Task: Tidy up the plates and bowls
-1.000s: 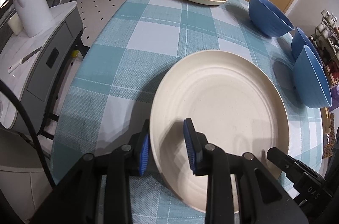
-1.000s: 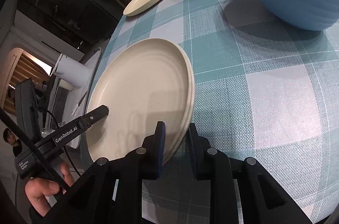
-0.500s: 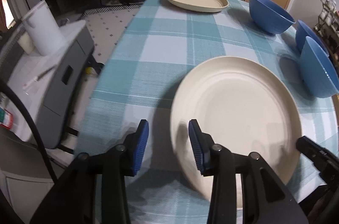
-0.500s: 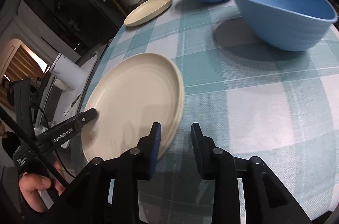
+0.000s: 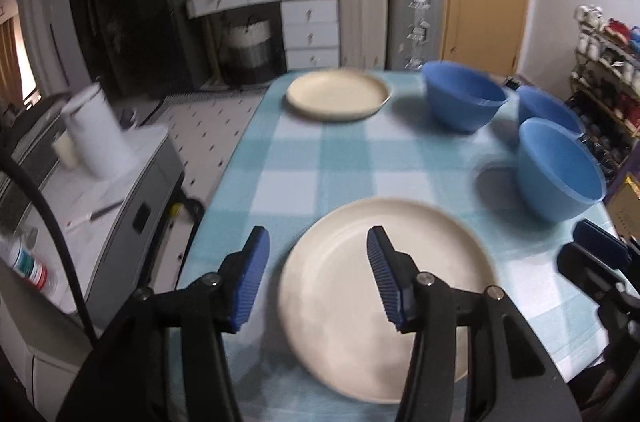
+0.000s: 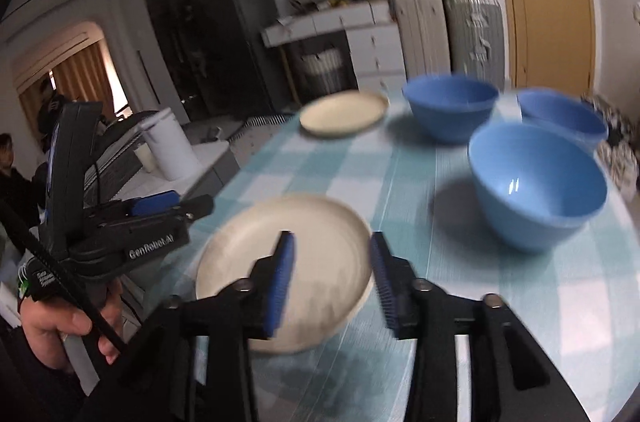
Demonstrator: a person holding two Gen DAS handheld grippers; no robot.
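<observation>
My left hand-held gripper [image 5: 316,278] and right hand-held gripper [image 6: 331,276] both hang above the near cream plate [image 5: 384,302], jaws just opened and parted, gripping nothing. That plate lies flat on the checked surface [image 5: 348,158]. Beyond it sit a second cream plate [image 5: 338,95] and three blue bowls [image 5: 560,170].

near plate [image 5: 384,298] lies before far plate [image 5: 338,94]; 3 bowls [image 5: 560,170] stand right.
</observation>
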